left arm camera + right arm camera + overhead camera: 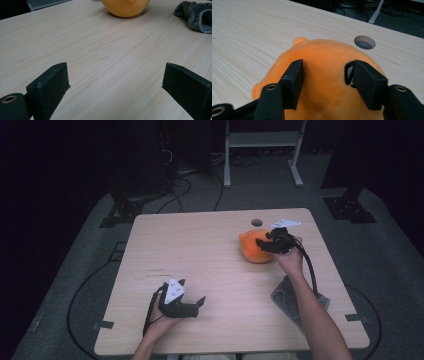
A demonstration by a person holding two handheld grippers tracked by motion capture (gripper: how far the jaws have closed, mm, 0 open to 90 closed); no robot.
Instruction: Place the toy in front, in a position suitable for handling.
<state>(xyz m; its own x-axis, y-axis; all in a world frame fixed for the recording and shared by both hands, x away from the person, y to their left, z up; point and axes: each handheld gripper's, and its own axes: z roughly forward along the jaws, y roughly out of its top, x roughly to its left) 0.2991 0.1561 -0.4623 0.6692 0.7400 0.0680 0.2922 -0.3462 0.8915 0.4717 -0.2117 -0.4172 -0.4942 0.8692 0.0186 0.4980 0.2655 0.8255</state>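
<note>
My right arm reaches far across the table [210,260], its tongs [274,243] tipped down onto the orange plush toy [254,247] near the far right edge. The jaws straddle the toy's top, pads against the fabric, nothing lifted. My left tongs [186,304] rest near me, jaws wide and empty. A grey cloth [197,15] lies beside the toy. I can read no writing.

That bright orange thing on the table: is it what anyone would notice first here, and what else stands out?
Yes: the orange plush toy glows against the pale wooden table, toward its far right. The right gripper is down on it, its black jaws set against the fuzzy top but not yet squeezed tight. The left gripper waits wide open near the front edge, and a grey fuzzy cloth lies to the toy's right in the left gripper view.
</note>
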